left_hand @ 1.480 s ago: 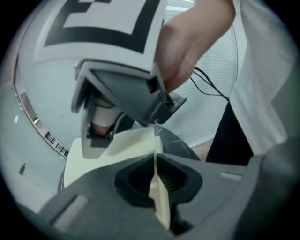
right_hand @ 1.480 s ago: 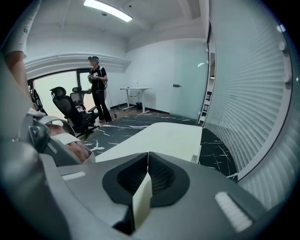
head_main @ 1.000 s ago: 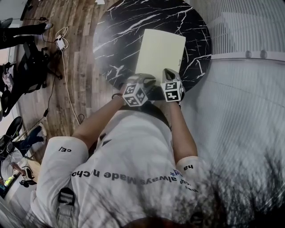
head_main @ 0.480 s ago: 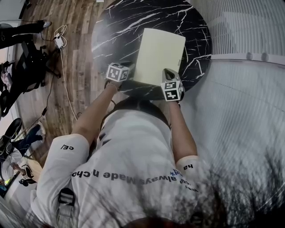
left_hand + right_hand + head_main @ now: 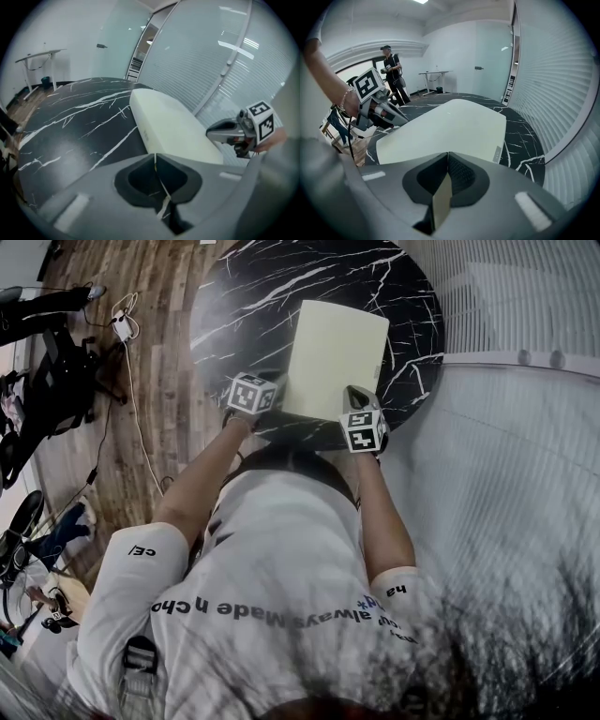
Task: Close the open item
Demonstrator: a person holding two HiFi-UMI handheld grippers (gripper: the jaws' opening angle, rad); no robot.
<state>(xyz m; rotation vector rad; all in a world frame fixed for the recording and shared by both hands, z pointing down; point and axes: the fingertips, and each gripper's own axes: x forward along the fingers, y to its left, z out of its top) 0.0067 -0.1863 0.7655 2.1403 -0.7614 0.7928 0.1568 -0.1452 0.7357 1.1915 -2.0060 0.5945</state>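
A flat pale cream box (image 5: 336, 357) lies on the round black marble table (image 5: 253, 296), its top lying level in every view. My left gripper (image 5: 272, 382) sits at the box's near left corner, just off its edge; its jaws (image 5: 155, 157) are shut with nothing between them. The box (image 5: 173, 126) stretches ahead of it. At the near right corner my right gripper (image 5: 354, 396) rests over the box's edge, its jaws (image 5: 447, 157) also shut and empty above the lid (image 5: 450, 129). Each gripper view shows the other gripper, the right gripper (image 5: 213, 134) and the left gripper (image 5: 404, 119).
The table's near edge runs just behind both grippers. A white ribbed curved wall (image 5: 525, 427) stands to the right. Cables and a plug (image 5: 127, 329) lie on the wood floor at left. A person (image 5: 392, 70) stands far back by a desk (image 5: 436, 73).
My left gripper has swung from beside the right gripper at the near edge out to the box's left near corner. The right gripper and the box have stayed put.
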